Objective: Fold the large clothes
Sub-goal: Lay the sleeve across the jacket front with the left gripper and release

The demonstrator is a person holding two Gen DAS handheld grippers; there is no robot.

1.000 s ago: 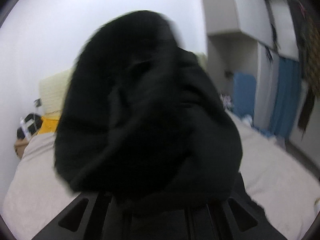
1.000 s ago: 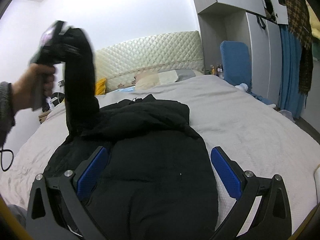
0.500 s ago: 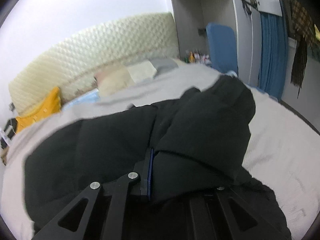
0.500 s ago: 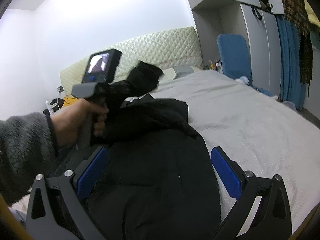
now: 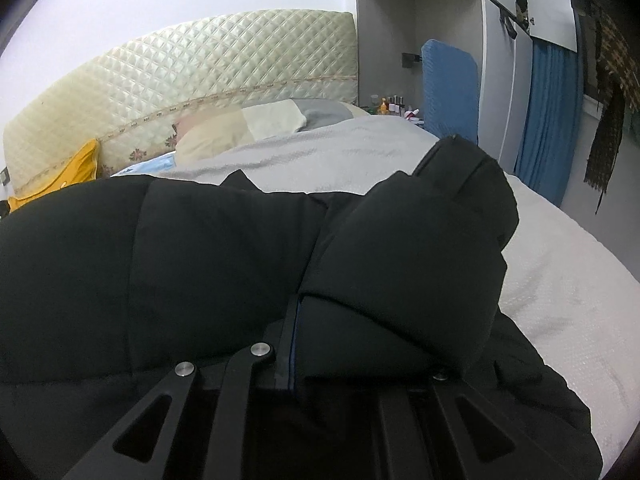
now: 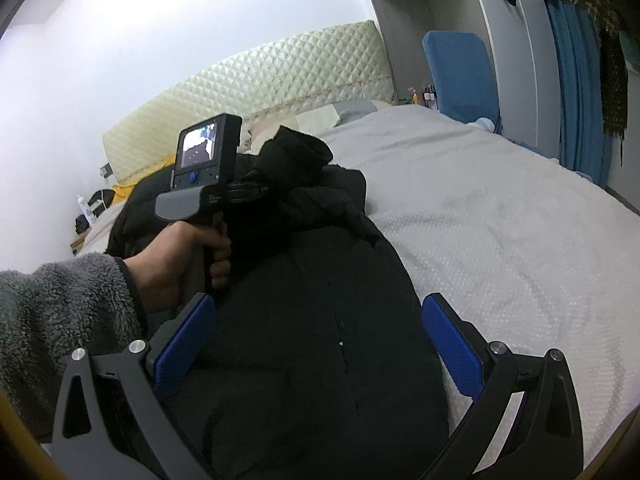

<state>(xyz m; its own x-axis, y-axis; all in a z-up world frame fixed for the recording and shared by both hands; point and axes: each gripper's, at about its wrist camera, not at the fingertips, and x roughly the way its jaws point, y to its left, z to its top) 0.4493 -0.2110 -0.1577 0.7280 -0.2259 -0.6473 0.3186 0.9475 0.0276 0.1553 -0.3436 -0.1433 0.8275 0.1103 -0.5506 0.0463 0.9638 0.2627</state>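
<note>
A large black padded coat (image 6: 320, 340) lies on the bed (image 6: 500, 220). My left gripper (image 5: 352, 344) is shut on the coat's black sleeve (image 5: 420, 256) and holds it low over the coat's body (image 5: 160, 260). The right wrist view shows the left gripper (image 6: 256, 192) in a hand with the sleeve end (image 6: 298, 152) bunched past it. My right gripper (image 6: 316, 340) is open and empty, its blue pads (image 6: 184, 344) spread above the coat's lower half.
A quilted cream headboard (image 5: 180, 92) and pillows (image 5: 248, 124) are at the far end. A yellow cushion (image 5: 76, 172) lies far left. A blue chair (image 6: 460, 76), wardrobe and blue curtain (image 6: 576, 80) stand to the right of the bed.
My left gripper has swung the sleeve down from high in the air and across onto the coat's body. My right gripper has stayed open over the coat.
</note>
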